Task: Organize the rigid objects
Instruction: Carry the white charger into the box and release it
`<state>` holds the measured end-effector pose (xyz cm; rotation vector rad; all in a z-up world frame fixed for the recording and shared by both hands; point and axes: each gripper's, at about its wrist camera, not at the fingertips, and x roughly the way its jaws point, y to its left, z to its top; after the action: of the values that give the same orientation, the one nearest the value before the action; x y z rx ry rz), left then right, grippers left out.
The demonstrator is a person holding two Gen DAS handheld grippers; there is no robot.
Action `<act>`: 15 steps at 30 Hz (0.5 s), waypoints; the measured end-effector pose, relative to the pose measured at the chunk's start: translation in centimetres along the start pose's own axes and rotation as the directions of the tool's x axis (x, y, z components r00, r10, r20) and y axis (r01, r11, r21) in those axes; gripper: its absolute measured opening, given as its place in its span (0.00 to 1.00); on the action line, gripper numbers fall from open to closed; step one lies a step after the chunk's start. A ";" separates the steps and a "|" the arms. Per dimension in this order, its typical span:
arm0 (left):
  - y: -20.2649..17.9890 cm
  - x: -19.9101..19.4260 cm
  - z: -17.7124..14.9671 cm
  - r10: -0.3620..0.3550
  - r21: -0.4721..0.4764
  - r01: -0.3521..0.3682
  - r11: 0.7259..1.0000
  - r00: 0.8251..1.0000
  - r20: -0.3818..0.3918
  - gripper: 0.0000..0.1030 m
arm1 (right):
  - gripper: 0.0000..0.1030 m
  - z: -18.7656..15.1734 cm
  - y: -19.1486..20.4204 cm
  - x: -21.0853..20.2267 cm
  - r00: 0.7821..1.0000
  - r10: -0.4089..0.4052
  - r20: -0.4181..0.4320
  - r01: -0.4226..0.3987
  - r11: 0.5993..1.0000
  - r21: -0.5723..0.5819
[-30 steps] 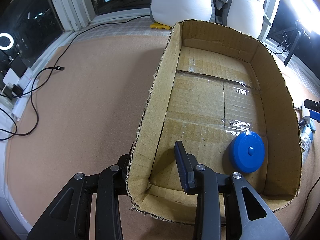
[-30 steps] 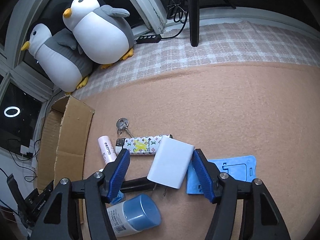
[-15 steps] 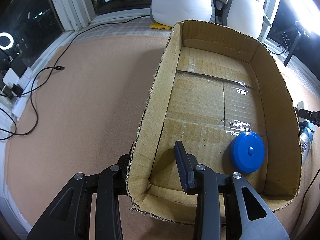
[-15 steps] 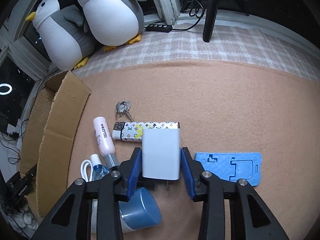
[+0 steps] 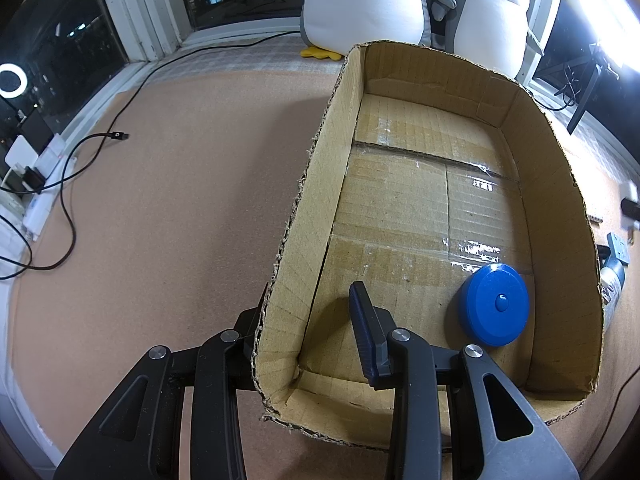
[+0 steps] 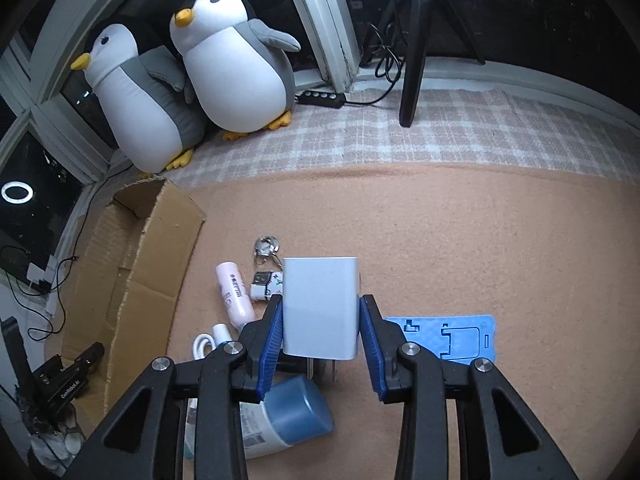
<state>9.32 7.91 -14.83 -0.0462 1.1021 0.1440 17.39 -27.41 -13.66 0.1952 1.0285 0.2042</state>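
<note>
My right gripper (image 6: pixel 320 314) is shut on a white charger block (image 6: pixel 320 304) and holds it above the tan mat. Below it lie a blue phone stand (image 6: pixel 448 336), a pink tube (image 6: pixel 234 296), a patterned lighter (image 6: pixel 266 284), keys (image 6: pixel 266 247), a white cable (image 6: pixel 206 344) and a blue-capped bottle (image 6: pixel 280 420). My left gripper (image 5: pixel 308 320) straddles the near left wall of the cardboard box (image 5: pixel 304 208), one finger inside and one outside. A blue round case (image 5: pixel 494 304) lies in the box. The box also shows in the right wrist view (image 6: pixel 152 256).
Two plush penguins (image 6: pixel 236 68) sit by the window behind the box. A tripod leg (image 6: pixel 412 72) and a power strip (image 6: pixel 320 98) stand on the checked cloth. Black cables (image 5: pixel 80 152) and chargers lie at the mat's left edge.
My right gripper closed on the white charger block and lifted it off the mat, tilting up. The left gripper and the box have not moved.
</note>
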 end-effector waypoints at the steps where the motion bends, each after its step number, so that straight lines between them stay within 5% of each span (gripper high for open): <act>1: 0.0 0.0 0.0 0.000 0.000 0.000 1.000 1.000 0.000 0.33 | 0.33 0.2 0.6 -0.5 1.000 0.009 0.012 -0.008 1.000 -0.009; 15: 0.0 0.0 0.0 -0.001 0.000 0.001 1.000 1.000 0.001 0.33 | 0.33 0.7 11.8 -2.2 0.986 0.164 0.017 -0.157 0.967 -0.199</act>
<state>9.31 7.92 -14.84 -0.0473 1.1010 0.1430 15.98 -16.64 -8.47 0.1013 0.9533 0.4471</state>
